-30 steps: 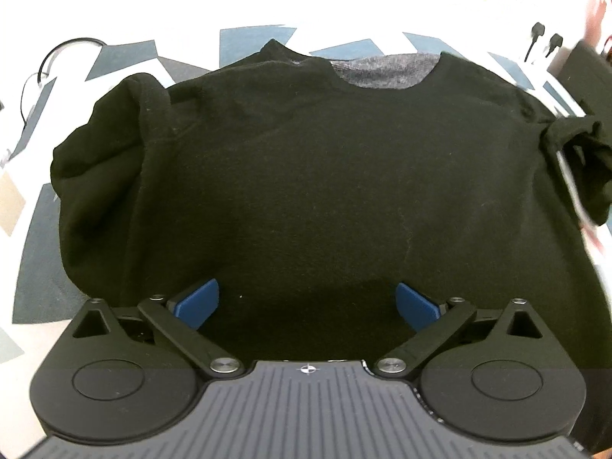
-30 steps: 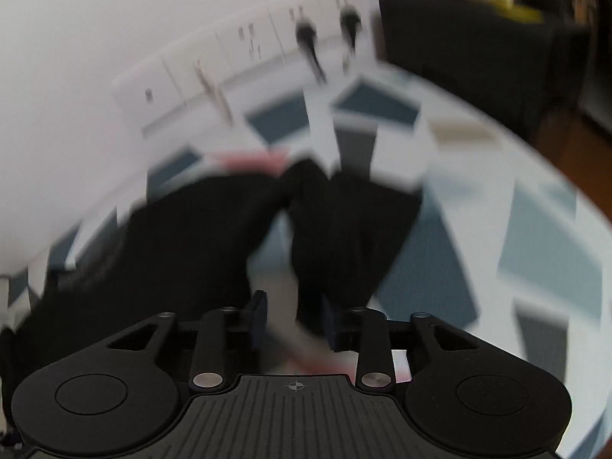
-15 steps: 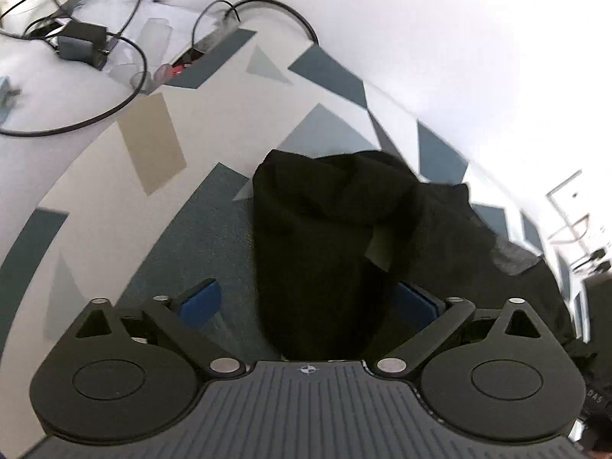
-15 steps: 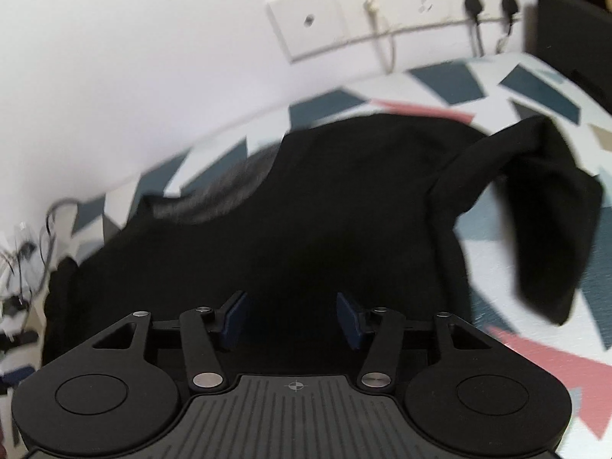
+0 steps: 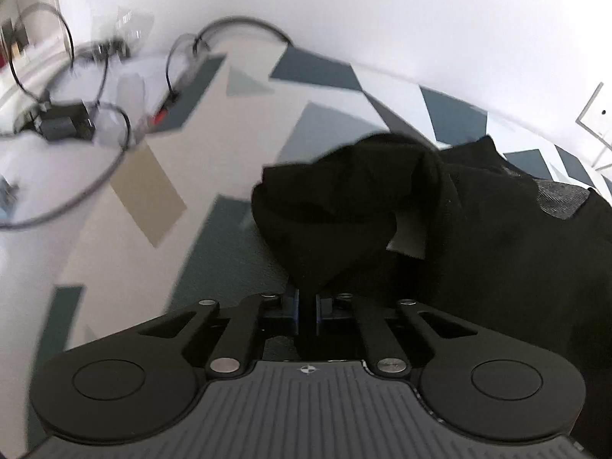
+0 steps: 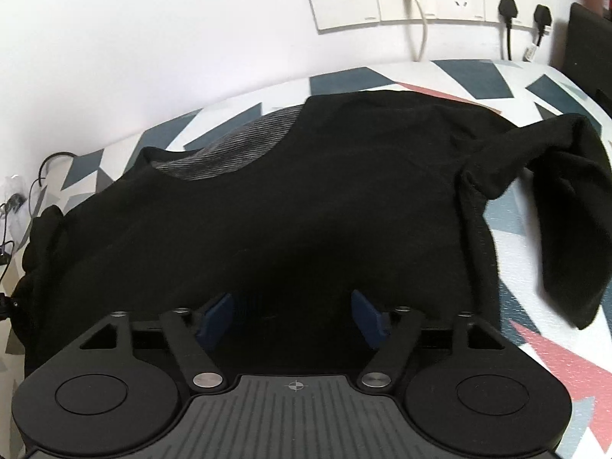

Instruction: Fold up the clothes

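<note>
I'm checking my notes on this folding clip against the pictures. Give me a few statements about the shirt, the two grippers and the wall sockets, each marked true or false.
1. The left gripper has its jaws shut on a bunch of the black shirt. True.
2. The right gripper is clamped on the shirt's sleeve. False: its jaws stand apart over the shirt's body and have just been opening; the sleeve lies away to the right.
3. Two black plugs sit in the wall sockets. True.
4. The shirt lies on a plain white cloth. False: the table cover has blue, beige and red shapes.
5. Black cables lie on the table left of the shirt. True.
</note>
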Demonstrator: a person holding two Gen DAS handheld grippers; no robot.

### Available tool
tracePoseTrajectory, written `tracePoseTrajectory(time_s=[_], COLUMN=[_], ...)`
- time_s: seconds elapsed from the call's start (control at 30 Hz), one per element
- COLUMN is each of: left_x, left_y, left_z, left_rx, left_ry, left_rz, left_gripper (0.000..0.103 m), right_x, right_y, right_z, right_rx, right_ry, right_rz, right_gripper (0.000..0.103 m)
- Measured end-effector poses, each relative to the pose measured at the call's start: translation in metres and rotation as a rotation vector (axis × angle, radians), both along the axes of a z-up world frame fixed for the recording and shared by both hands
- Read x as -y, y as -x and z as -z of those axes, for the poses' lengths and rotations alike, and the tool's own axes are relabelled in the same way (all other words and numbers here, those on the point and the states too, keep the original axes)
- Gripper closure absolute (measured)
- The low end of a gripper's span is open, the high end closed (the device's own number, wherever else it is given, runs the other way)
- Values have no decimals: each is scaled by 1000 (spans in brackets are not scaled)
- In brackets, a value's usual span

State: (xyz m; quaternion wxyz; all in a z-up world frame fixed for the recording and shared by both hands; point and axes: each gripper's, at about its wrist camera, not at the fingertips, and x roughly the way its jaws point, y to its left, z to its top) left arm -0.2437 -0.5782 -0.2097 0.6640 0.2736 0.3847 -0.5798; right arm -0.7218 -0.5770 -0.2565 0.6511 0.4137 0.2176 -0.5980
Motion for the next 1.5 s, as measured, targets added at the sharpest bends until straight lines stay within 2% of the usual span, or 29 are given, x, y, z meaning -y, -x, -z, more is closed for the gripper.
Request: tracePoseTrajectory(time_s=[0.1,0.3,0.33,0.4,0.47,0.53,0.6,0.67,0.73,0.8,0.83,0.9,0.97,1.07,1.17,1.27,1.37,1.43,1.5], left_x=[-3,-21,-23,-25,-28,-32,-36,-39,-34,-29,-21,-6,20,68,99,127,146,156,160], left_y=[-8,-47,-48,-45,-34,-22,-9,4,14,25,34,52,62,66,68,72,75,76,75], left_z=[-18,-116,-126,-134,-125,-108,-88,-76,-77,-79,-82,-90,-87,-67,-42,-19,-5,3,9], left_rx=[70,215,228,241,228,177,105,47,18,-9,32,113,131,9,-68,-34,10,12,9], left_ry=[45,370,382,360,287,194,104,55,58,62,87,136,151,105,52,4,-36,-68,-87], left_rz=[-18,-191,-187,-157,-83,-6,60,109,141,173,182,200,230,211,116,85,124,174,210], left_gripper=[97,96,95,92,85,73,50,47,47,45,44,37,35,34,31,31,30,30,30], right_x=[0,3,4,6,8,9,10,11,12,12,14,26,48,85,124,158,179,186,178], right_y=[0,2,2,2,4,10,17,26,37,49,55,64,70,69,53,32,25,23,26], right_z=[0,2,2,1,1,0,0,-3,-6,-15,-22,-36,-42,-44,-38,-30,-20,-14,-9], right_rx=[11,14,16,24,48,91,139,193,249,291,295,257,205,141,91,14,-30,-50,-43], right_ry=[5,13,8,-4,-17,-31,-51,-82,-111,-74,-38,22,53,83,86,56,19,2,6], right_rz=[7,-6,2,25,58,96,134,186,246,303,323,331,324,324,313,291,274,269,281], right_gripper=[26,24,23,23,23,23,24,28,35,38,38,38,38,41,42,43,43,47,56])
